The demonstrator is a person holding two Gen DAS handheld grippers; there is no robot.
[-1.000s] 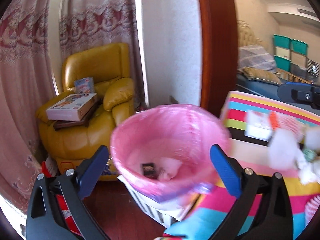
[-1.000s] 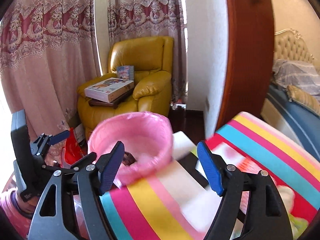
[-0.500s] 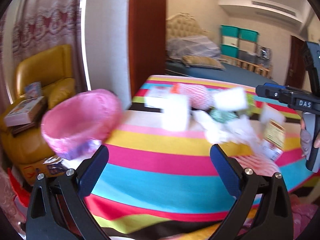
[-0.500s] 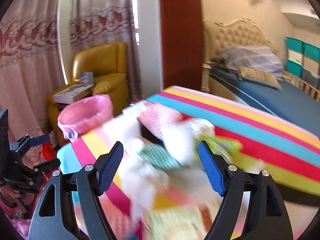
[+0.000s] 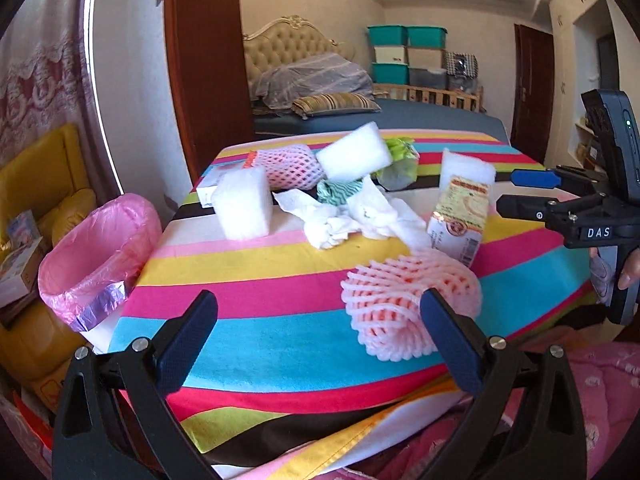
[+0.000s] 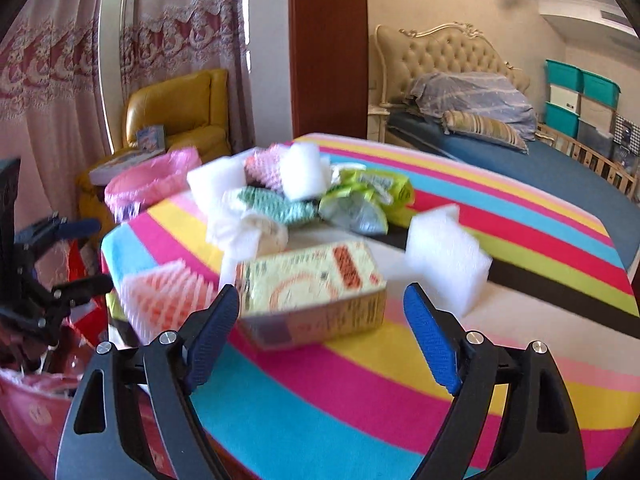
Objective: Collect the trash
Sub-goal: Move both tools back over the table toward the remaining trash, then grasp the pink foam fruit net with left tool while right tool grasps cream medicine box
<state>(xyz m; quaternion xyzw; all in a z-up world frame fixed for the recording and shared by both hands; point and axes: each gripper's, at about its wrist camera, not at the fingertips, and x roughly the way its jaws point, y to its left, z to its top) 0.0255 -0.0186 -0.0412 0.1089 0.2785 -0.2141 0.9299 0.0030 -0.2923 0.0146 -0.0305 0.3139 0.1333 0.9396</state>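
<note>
Both grippers hover empty over the striped tablecloth [image 5: 256,272]: the left gripper [image 5: 320,340] gapes wide beside a pink foam net [image 5: 400,304] near the front edge, while the right gripper [image 6: 320,332], jaws opening, frames a yellow carton [image 6: 316,288] without touching.

Litter heaped on a table under a rainbow-striped cloth

A table draped in a striped cloth [image 5: 256,332] of pink, blue, yellow, white and dark bands carries a loose heap of rubbish: white foam blocks [image 5: 242,204], a crumpled white tissue [image 5: 340,222], a pink foam fruit net [image 5: 404,304] nearest the front edge, a second pink net [image 5: 290,166] at the far side, a yellow printed carton [image 5: 460,218] toward the right, a green patterned wrapper [image 5: 340,192] and a crushed green-and-silver packet [image 6: 364,200] behind it.
</note>
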